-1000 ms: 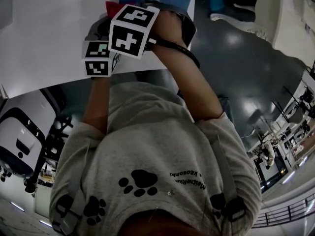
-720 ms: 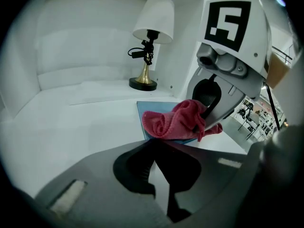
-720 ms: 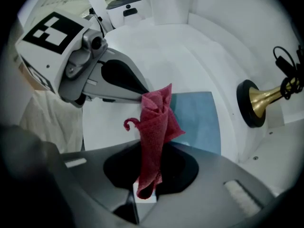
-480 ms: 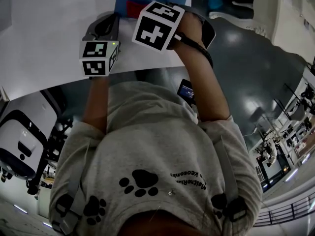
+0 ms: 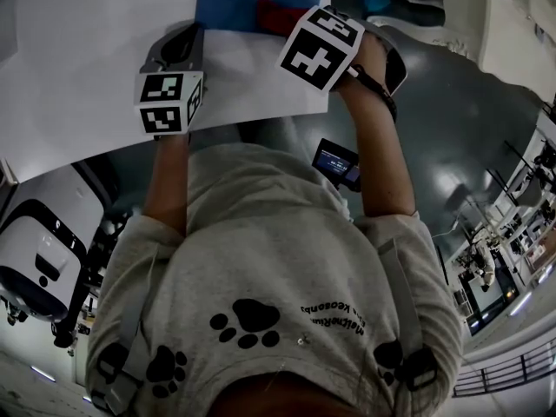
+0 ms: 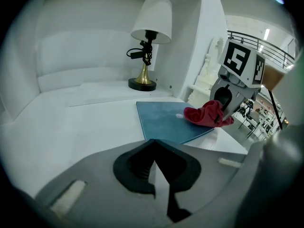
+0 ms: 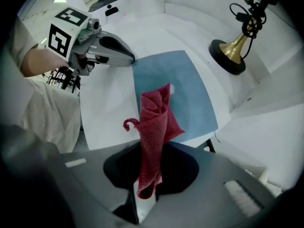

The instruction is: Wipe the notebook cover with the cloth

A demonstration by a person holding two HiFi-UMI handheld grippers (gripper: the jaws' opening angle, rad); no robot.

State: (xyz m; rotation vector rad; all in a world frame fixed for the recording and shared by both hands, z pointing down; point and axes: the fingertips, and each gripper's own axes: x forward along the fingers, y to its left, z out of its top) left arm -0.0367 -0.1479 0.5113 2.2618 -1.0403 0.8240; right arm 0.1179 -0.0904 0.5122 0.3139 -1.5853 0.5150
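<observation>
While the right gripper clenched its jaws on the red cloth, the notebook lay flat on the white table, blue cover up, with its near corner on the person's right close to the table's edge. The cloth ran out from between those jaws as a rolled strip and ended in a bunch that rested on the cover, on the half of the notebook toward the person's right (from the side, the bunch showed low against the blue, right at that gripper's tip). A small pale speck sat on the cover just beside the cloth, toward the notebook's middle.

The left gripper had its jaws pressed together with nothing between them. It stood off the notebook's left edge, its tip pointed at the near left corner; whether the tip touched the cover could not be told. Its marker cube was on the person's side of the notebook, while the right gripper's cube showed over the notebook's near right corner.

Beyond the notebook's far edge, apart from it, stood a lamp with a brass base and a white shade. On the person's side of the notebook, the head view showed a grey shirt with dark paw prints.
</observation>
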